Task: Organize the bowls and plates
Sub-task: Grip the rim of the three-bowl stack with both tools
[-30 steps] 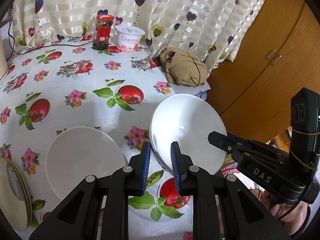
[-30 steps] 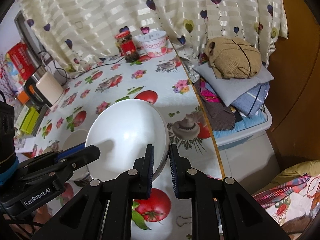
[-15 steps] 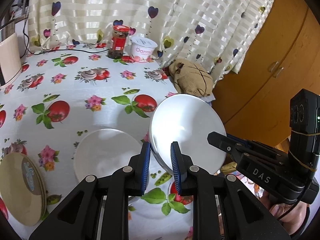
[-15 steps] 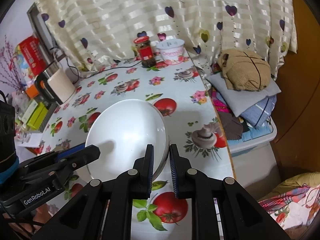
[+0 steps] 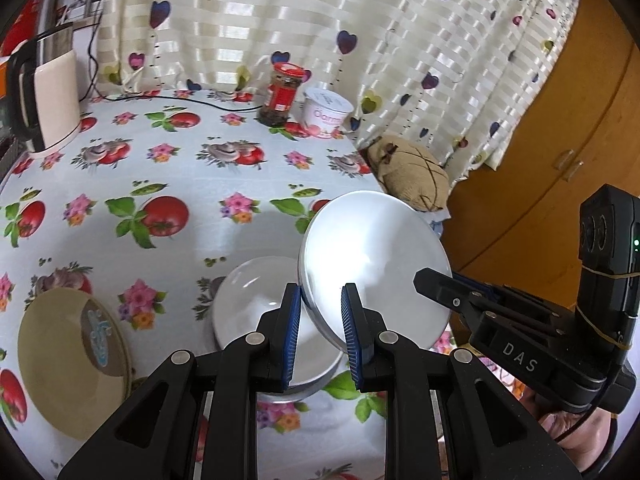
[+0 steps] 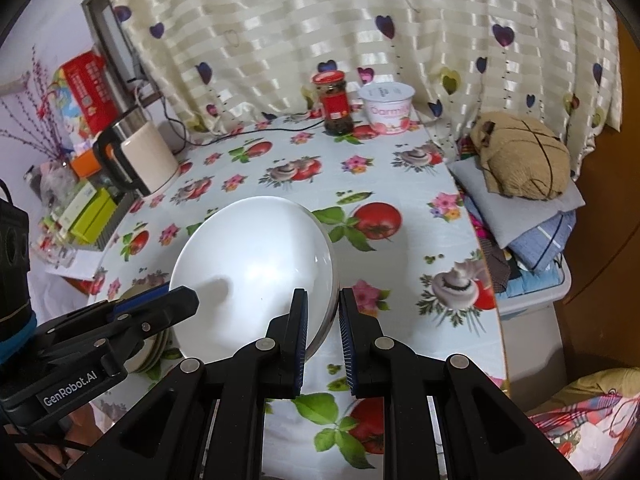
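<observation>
While both grippers, left [image 5: 318, 332] and right [image 6: 323, 340], pinch the tilted white bowl's [image 5: 376, 264] opposite rims, the second bowl [image 5: 256, 300] sits directly beneath, nearer left.

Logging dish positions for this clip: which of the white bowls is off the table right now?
The tilted white bowl, gripped at its rim by both the left gripper and right gripper. The other white bowl rests flat on the tablecloth beneath it.

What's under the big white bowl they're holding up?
Another white bowl sits on the tablecloth below the held bowl. The held bowl and the left gripper cover its right side.
</observation>
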### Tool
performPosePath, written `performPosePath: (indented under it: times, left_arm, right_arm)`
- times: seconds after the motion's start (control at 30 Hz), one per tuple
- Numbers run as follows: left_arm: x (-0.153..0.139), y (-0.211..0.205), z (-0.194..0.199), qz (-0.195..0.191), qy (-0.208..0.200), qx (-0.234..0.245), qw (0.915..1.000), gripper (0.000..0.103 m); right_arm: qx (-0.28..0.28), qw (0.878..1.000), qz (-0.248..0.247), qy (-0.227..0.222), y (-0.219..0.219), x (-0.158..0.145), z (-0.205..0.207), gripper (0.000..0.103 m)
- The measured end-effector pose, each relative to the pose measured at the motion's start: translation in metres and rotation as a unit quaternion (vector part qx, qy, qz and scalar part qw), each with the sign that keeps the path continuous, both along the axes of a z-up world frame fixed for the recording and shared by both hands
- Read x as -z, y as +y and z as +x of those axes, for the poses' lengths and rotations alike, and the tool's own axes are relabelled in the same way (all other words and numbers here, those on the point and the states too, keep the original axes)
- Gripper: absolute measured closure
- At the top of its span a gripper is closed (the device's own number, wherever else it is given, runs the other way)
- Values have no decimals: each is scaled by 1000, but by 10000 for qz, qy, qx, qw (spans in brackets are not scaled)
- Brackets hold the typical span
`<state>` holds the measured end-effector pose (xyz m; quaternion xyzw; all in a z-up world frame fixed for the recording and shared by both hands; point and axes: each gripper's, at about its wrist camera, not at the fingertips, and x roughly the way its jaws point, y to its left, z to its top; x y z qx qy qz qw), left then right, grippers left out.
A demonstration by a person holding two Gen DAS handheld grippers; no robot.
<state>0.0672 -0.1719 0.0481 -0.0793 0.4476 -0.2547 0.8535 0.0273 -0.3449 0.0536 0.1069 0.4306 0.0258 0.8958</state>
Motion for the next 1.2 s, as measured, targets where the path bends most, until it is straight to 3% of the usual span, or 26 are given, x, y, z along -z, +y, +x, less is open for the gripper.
performPosePath:
  times: [0.5, 1.2]
  left_arm:
    - [27, 25, 9, 193, 291, -365, 9987, 81]
    - [51, 28, 16, 381, 555, -434, 9968, 81]
  right_arm:
    - [-358, 9989, 54, 302, 32, 24, 21, 87]
    - [-500, 9963, 63, 703, 43, 56, 34, 85]
